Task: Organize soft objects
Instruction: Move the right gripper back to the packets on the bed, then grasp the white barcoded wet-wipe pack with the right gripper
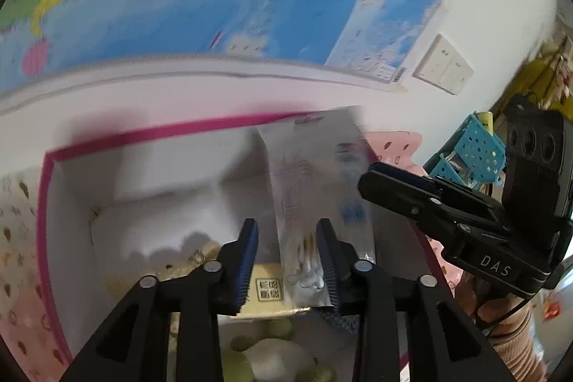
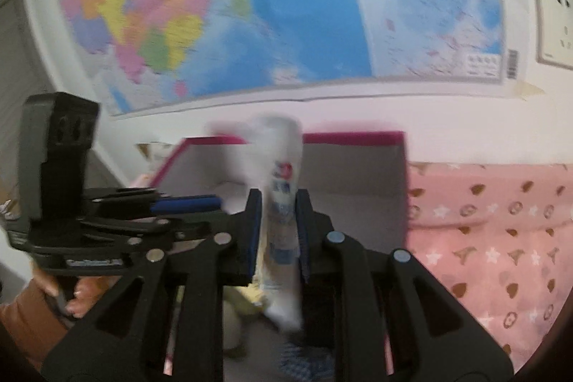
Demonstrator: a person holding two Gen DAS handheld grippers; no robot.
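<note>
Pink-patterned cloth (image 1: 21, 274) lies to the left of the magenta-rimmed box (image 1: 46, 203), which serves as the landmark; its white inner walls rise around a heap of soft things at the bottom, among them a cream plush toy with green patches (image 1: 272, 357) and a yellowish packet with a square stamp (image 1: 268, 289). Over the box's middle the left gripper (image 1: 286, 260) hangs with its blue-ribbed pads spread, and a clear plastic packet (image 1: 315, 188) stands in the gap between them, lying against the right-hand pad only, so the left one grips nothing. Just right of that, over the box's right side, the right gripper (image 2: 277, 231) is pressed together on the same packet (image 2: 283, 221), which stands upright in its pinch and reaches above the box's far rim. Further right the same pink cloth (image 2: 494, 238) spreads beside the box wall, and a blue perforated basket (image 1: 480, 153) stands beyond it. Judging from this, the packet is being carried over the box for dropping in; the film looks slippery and limp, so it could slide out of the pinch early, or catch on the left gripper's pad on release and hang on the rim instead of falling among the soft things
</note>
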